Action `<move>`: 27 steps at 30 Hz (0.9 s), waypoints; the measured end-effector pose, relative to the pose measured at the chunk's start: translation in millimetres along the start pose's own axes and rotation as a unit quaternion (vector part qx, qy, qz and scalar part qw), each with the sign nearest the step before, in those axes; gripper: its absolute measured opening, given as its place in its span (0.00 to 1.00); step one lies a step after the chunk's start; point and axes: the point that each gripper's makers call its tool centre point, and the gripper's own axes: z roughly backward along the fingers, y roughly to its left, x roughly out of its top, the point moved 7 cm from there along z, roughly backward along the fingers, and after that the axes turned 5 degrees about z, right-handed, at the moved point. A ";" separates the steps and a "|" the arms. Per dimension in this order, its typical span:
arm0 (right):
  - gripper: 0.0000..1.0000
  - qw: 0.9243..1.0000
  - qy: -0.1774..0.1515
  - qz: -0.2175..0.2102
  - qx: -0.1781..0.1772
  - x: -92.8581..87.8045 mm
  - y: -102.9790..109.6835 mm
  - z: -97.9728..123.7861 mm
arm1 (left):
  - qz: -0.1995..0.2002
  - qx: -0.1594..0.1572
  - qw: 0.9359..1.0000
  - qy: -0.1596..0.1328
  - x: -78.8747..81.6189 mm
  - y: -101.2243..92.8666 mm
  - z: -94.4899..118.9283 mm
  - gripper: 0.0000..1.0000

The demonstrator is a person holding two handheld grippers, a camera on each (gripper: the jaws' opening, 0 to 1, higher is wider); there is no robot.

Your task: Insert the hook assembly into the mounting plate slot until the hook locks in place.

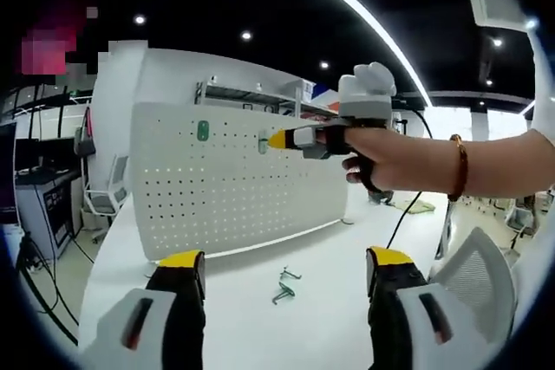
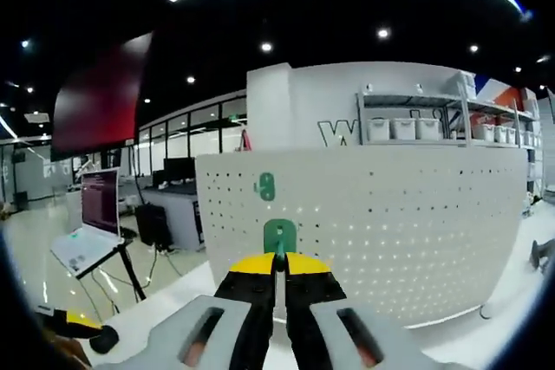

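Clearly we have room to move: the white desk (image 1: 329, 257) runs bare from the near edge up to the white perforated metal pegboard (image 1: 225, 179) standing upright across it, and open desk continues past the board's right end. On the left the desk edge drops off beside a white office chair (image 1: 111, 192).

From the left gripper view, our left claw (image 1: 286, 275) hangs low over the near desk, jaws spread wide apart and grasping nothing. Between those jaws, further off, two small bent grey metal hooks (image 1: 284, 286) lie loose on the desk. The right claw (image 1: 282, 139) comes in from the right, held by a hand (image 1: 381, 158) wearing a brown bead bracelet (image 1: 458, 168), its yellow tip at the board face, just beside a pale green hook plate (image 1: 263, 141). A second green oval hook plate (image 1: 203, 131) sits on the board further left, slightly higher.

From the right gripper view, the right claw (image 2: 278, 264) is clenched on the nearer green hook plate (image 2: 279, 237), pressed against the pegboard (image 2: 408, 214). Its long axis stands upright on the board. The other green plate (image 2: 265, 185) is up and left, also upright. An open laptop (image 2: 91, 214) on a stand is far left.
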 end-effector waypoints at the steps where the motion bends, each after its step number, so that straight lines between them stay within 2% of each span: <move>1: 0.01 1.000 -0.002 -0.002 -0.002 1.1 -0.5 -1.6 | 0.002 0.000 1.000 -0.001 0.0 -0.1 -0.1 0.78; 17: 0.01 1.000 -0.013 -0.015 -0.023 10.6 -0.4 -27.6 | 0.006 0.000 1.000 -0.006 0.1 3.1 -0.3 0.78; 27: 0.01 0.999 -0.029 -0.009 -0.035 21.5 -3.5 -48.6 | 0.008 -0.002 1.000 -0.006 -0.7 8.3 -0.6 0.79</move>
